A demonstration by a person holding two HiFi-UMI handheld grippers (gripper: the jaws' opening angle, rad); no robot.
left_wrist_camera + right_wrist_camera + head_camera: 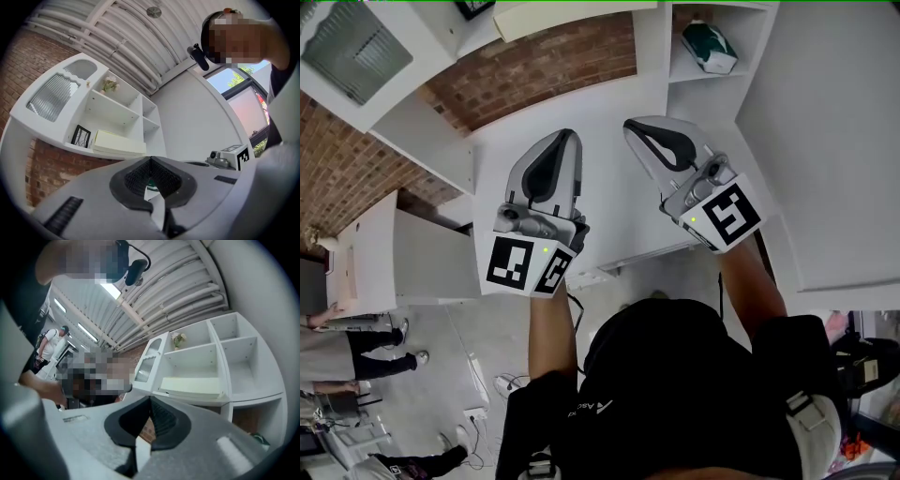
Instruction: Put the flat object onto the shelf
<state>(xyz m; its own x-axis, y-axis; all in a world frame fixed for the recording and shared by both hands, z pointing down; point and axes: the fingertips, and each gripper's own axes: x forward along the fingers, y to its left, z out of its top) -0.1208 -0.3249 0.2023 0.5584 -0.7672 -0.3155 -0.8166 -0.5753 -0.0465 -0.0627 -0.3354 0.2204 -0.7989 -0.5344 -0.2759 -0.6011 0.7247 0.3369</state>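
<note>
The flat object, a pale cream slab [119,142], lies on a lower shelf of the white shelf unit [140,110] against the brick wall. It also shows as the cream slab [192,386] in the right gripper view, and its edge [572,17] is at the top of the head view. My left gripper [567,139] and right gripper [630,127] are held side by side in front of the unit, well short of it. The left gripper [151,159] is shut with nothing between its jaws. The right gripper [150,399] is shut and empty too.
A small framed picture [81,137] stands left of the slab. A dried flower [110,85] sits on the shelf above, beside a ribbed glass door [54,96]. A green and white object [709,47] lies in a right compartment. People stand at the lower left [356,347].
</note>
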